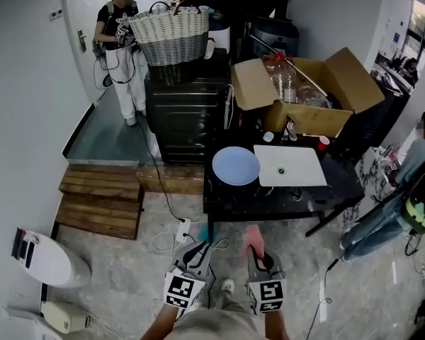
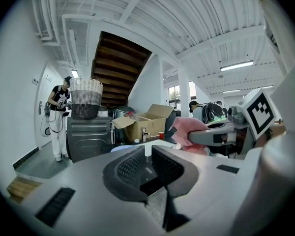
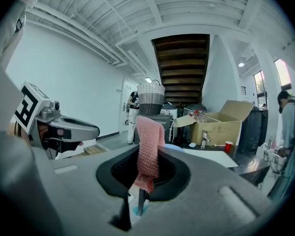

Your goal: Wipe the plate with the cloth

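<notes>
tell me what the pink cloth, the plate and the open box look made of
Cloth: knitted or woven fabric, matte pink, ribbed texture, hangs limp.
Plate: pale blue, smooth, faint sheen; ceramic or plastic, can't tell.
Box: brown matte cardboard, folded flaps.

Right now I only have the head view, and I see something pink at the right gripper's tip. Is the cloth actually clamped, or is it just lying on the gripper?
Observer: It is clamped. In the right gripper view, the right gripper has its jaws shut on the pink cloth, which rises between them, folds over and hangs down.
Operator: And the left one, is it carrying anything?
Observer: No. The left gripper view shows the left gripper with its jaws slightly apart and nothing between them.
</notes>
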A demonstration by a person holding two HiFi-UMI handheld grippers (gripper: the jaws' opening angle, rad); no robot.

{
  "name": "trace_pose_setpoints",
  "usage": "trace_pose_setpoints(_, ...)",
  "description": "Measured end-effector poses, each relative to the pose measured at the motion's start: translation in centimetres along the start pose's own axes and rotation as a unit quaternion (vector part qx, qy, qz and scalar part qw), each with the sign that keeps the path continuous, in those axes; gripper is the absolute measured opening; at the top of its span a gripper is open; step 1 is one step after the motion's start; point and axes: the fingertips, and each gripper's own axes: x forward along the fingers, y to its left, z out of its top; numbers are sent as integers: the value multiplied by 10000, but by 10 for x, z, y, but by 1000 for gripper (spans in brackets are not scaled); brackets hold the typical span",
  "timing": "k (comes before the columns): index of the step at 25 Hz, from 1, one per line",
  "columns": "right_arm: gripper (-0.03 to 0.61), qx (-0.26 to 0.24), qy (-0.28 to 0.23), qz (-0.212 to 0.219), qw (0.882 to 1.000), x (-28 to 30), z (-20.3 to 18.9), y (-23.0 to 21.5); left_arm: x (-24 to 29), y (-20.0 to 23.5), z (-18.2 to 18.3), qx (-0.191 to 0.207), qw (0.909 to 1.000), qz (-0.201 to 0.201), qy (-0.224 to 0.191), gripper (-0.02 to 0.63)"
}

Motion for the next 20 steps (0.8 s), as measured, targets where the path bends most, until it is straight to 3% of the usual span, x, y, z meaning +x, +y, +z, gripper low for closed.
trace_pose_setpoints(20, 26, 186, -89, 428, 9989, 82, 15, -123, 132, 3, 49, 77, 9990, 434, -77, 43)
